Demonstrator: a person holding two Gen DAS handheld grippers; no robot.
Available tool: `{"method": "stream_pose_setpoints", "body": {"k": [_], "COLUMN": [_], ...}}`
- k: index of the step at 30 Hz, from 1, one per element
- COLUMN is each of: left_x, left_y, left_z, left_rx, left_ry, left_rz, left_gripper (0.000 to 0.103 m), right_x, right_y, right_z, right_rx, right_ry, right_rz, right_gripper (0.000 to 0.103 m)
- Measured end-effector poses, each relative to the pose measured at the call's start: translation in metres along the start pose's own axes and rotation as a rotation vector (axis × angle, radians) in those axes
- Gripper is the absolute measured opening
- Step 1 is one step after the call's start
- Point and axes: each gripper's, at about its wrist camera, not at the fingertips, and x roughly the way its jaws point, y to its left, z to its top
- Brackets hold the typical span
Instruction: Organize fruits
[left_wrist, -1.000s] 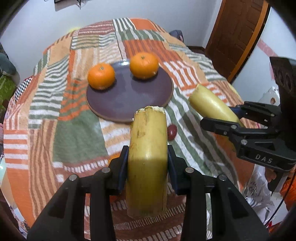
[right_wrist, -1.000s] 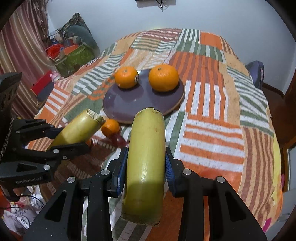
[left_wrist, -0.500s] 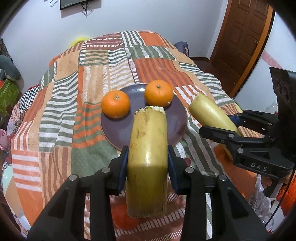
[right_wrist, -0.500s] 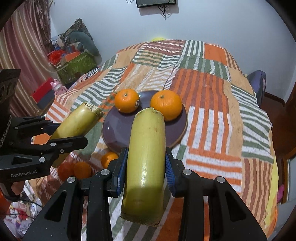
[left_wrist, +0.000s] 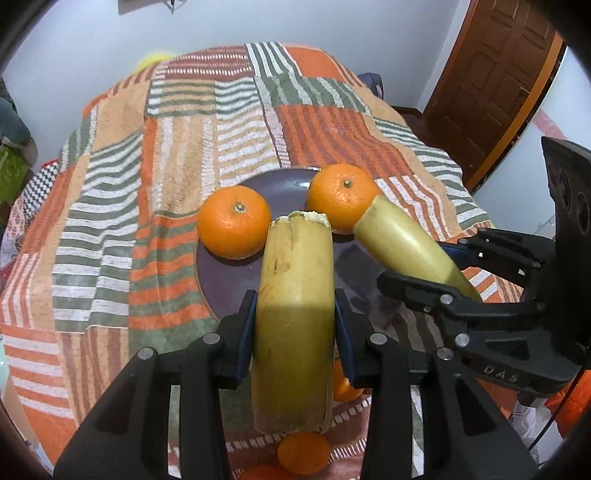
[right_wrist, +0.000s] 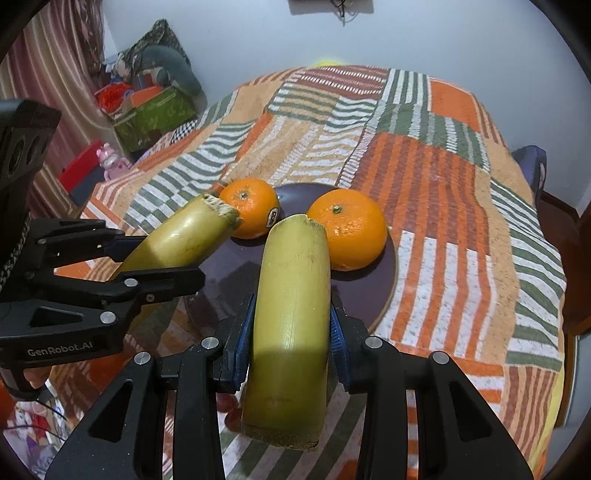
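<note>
A: Patchwork bedspread (left_wrist: 177, 155) in orange, green and white stripes covered the surface, white wall behind, wooden door (left_wrist: 491, 85) off to one side. What did you log for the plate?

B: I noted a dark purple plate (right_wrist: 373, 291) lying on the spread with two oranges on it: one (right_wrist: 250, 212) carrying a small sticker, the other (right_wrist: 349, 234) larger and just beside it, the two not touching.

A: And the left gripper (left_wrist: 295, 328)?

B: I saw its blue pads pressed against both sides of a cut yellow banana piece (left_wrist: 295, 321), jaws nearly closed on it, ragged end pointing toward the plate.

A: Right gripper (right_wrist: 290, 332)?

B: Same there: jaws narrow, clamped on a second banana piece (right_wrist: 291, 314), smoother and greener, tip over the plate's near edge.

A: Anything loose?

B: In the left wrist view I recorded small orange fruits (left_wrist: 304, 452) on the spread below the held piece, outside the plate. How many, I could not tell.
</note>
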Motion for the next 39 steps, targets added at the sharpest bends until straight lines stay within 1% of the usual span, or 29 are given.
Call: {"method": "stream_pose_setpoints", "body": {"k": [5,10,20,23,28,31,33,36,39], "left_x": [0.016,0.028,0.050,0.052,0.053,0.055,0.056,0.051,0.044], "left_y": [0.001,0.004,0.012,0.013,0.013,0.014,0.012,0.009,0.009], "left_z": [-0.001,0.000,0.005,0.006,0.008,0.009,0.008,0.007,0.008], "left_rx": [0.036,0.050,0.029,0.024,0.028,0.020,0.026,0.047,0.044], "left_ry": [0.027,0.051,0.088,0.089,0.092,0.108,0.113,0.093,0.076], "left_rz": [0.007,0.004,-0.003,-0.015,-0.007,-0.013,-0.002,0.018,0.018], "left_gripper": [0.039,0.039,0.039,0.039,0.039,0.039,0.039,0.039,0.039], "right_x": [0.014,0.028,0.041,0.043,0.045,0.047,0.048,0.047,0.044], "right_y": [0.004,0.002,0.004,0.004,0.003,0.002,0.000,-0.003,-0.005], "right_z": [-0.001,0.000,0.007,0.007,0.010,0.011,0.010,0.011,0.011], "right_rx": [-0.052,-0.061,-0.082,-0.088,-0.097,-0.089,-0.078,-0.062,-0.044], "right_ry": [0.040,0.073,0.100,0.103,0.112,0.126,0.134,0.131,0.129], "right_rz": [-0.003,0.003,0.024,0.026,0.029,0.033,0.034,0.033,0.042], "right_gripper": [0.034,0.034,0.034,0.034,0.034,0.034,0.034,0.034,0.034]}}
